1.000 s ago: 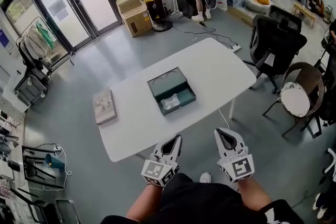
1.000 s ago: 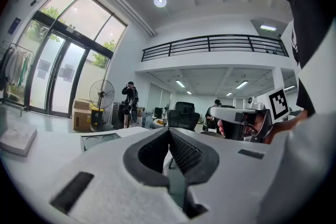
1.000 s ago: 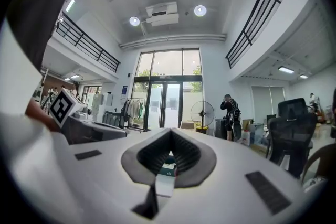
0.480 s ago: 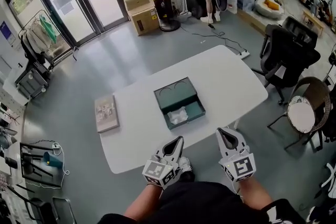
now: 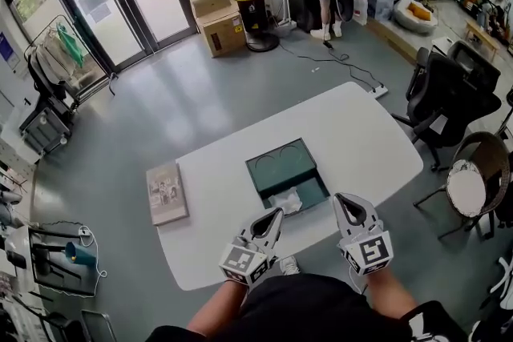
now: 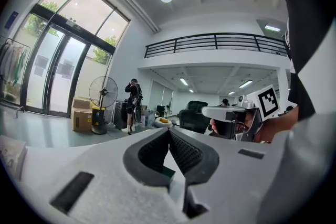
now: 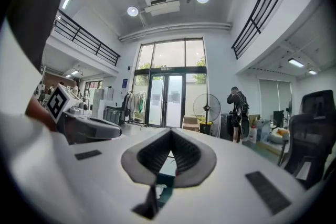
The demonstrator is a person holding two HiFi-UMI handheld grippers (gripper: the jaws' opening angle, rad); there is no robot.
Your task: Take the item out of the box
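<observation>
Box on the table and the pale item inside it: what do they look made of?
The box looks like rigid cardboard. It is dark teal with a matte finish, and its straight thin walls hold their shape. The item looks like thin plastic film or a bag, going by its whitish, crinkled, slightly glossy folds. What it wraps, if anything, cannot be told from this view.

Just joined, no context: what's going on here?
A person faces a white table with a gripper in each hand. The left gripper and right gripper are both shut and empty, held level, short of the box and touching nothing. The open green box sits mid-table with the white item inside, at its near end. Nothing has been picked up yet.
</observation>
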